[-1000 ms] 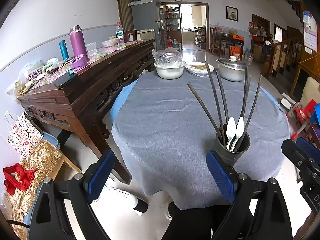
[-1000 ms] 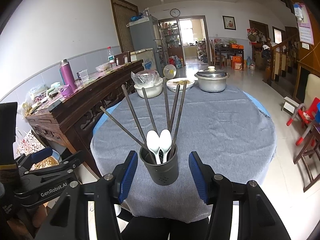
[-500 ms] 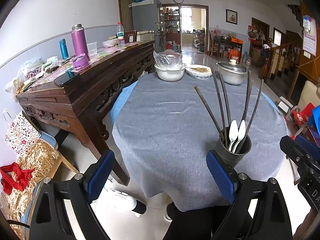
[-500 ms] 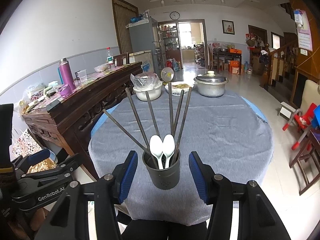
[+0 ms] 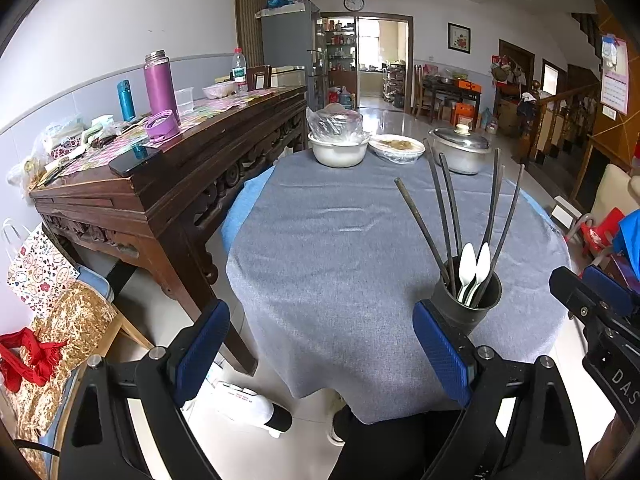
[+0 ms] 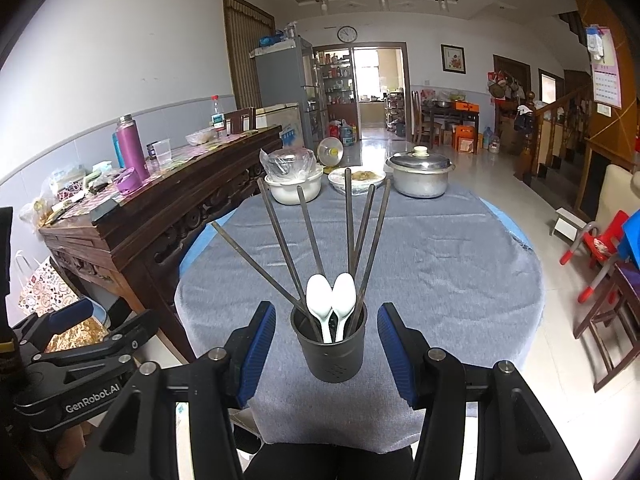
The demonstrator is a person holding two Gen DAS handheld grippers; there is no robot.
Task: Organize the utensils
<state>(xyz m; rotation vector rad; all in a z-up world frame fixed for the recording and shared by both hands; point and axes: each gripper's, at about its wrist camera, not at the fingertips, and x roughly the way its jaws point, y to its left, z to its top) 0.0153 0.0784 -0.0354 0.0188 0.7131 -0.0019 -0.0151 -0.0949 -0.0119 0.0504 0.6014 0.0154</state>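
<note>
A dark grey utensil cup [image 6: 330,350] stands near the front edge of the round table with its grey cloth [image 6: 440,248]. It holds several dark chopsticks [image 6: 349,220] and two white spoons [image 6: 331,300]. My right gripper [image 6: 327,346] is open, its blue pads apart on either side of the cup, not touching it. The cup [image 5: 466,308] also shows in the left wrist view, just beyond the right pad. My left gripper [image 5: 320,352] is open and empty, to the left of the cup at the table's front edge.
A white bowl with a plastic bag [image 6: 294,184], a plate of food [image 6: 357,178] and a lidded metal pot [image 6: 420,178] stand at the table's far side. A dark wooden sideboard [image 5: 168,184] with bottles stands to the left. Chairs [image 6: 600,248] stand to the right.
Both grippers have drawn back and risen slightly, so the cup sits lower and nearer the pads in both views. Both stay open. The cup and utensils have not moved.
</note>
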